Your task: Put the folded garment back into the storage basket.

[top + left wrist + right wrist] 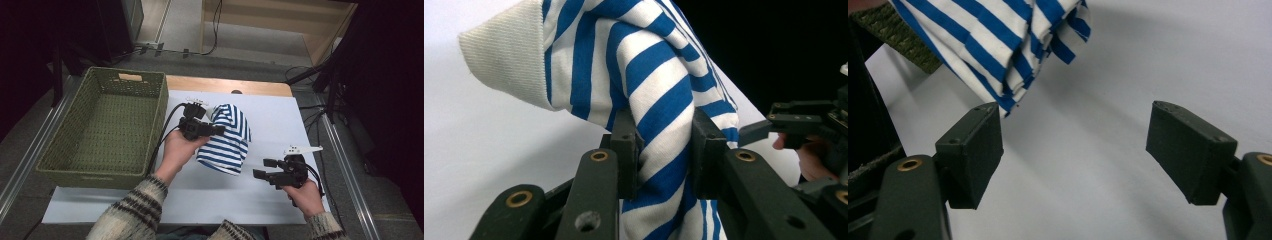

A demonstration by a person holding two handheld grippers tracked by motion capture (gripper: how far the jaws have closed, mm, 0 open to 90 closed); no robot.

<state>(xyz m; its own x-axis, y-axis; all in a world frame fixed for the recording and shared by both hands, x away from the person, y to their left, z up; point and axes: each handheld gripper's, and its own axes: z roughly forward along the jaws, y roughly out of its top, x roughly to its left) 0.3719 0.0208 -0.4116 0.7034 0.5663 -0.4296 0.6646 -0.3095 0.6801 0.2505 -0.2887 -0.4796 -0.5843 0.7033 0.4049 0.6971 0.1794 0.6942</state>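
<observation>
Garment (pixel 227 142), blue-and-white striped, hangs bunched above white surface (pixel 280 120), just right of green woven basket (pixel 107 125).
Left hand-held gripper (pixel 214 129) pinching fold of striped cloth between both pads; lower hem dangles just over surface.
Right hand-held gripper (pixel 261 168) spread wide, nothing between pads, near hanging hem.
Step, as judged: lift-and-carry of garment.
Next move likely: swing cloth over basket rim, keep pinch firm, release inside; dangling hem may catch on rim.

My table (pixel 280 89) is wood under a white sheet (pixel 280 125), grey floor (pixel 250 45) and cables (pixel 216 25) at the far end, dark room both sides.
</observation>
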